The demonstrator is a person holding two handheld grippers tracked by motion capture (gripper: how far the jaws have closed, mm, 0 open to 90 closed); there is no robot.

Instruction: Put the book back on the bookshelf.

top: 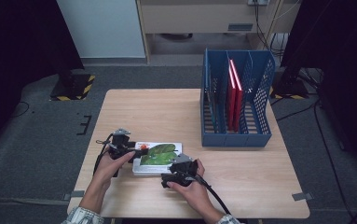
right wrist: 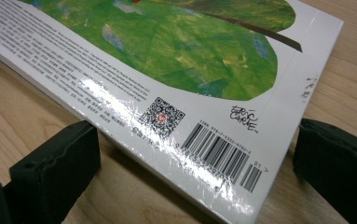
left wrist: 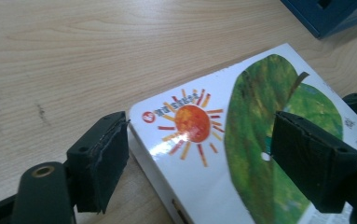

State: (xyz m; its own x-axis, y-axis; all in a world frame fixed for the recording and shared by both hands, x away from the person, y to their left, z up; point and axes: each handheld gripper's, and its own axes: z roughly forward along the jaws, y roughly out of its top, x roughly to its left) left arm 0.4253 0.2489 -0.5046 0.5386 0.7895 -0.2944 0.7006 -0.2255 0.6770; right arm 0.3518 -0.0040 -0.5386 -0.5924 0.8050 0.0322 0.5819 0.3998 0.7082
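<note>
A white picture book (top: 160,157) with a green leaf and an orange sun on its cover lies flat on the wooden table (top: 157,112). My left gripper (top: 140,150) is at the book's left end. In the left gripper view the left gripper (left wrist: 204,161) is open, with the sun corner of the book (left wrist: 199,140) between its black jaws. My right gripper (top: 178,162) is at the book's near right corner. In the right gripper view the right gripper (right wrist: 195,175) stands open too, and the barcode corner of the book (right wrist: 204,126) lies between its jaws.
A blue mesh file rack (top: 262,93) stands at the table's right back, with red books (top: 234,93) upright in one slot. The person's hands and forearms come in from the near edge. Bare wood stretches behind the book and to the near right.
</note>
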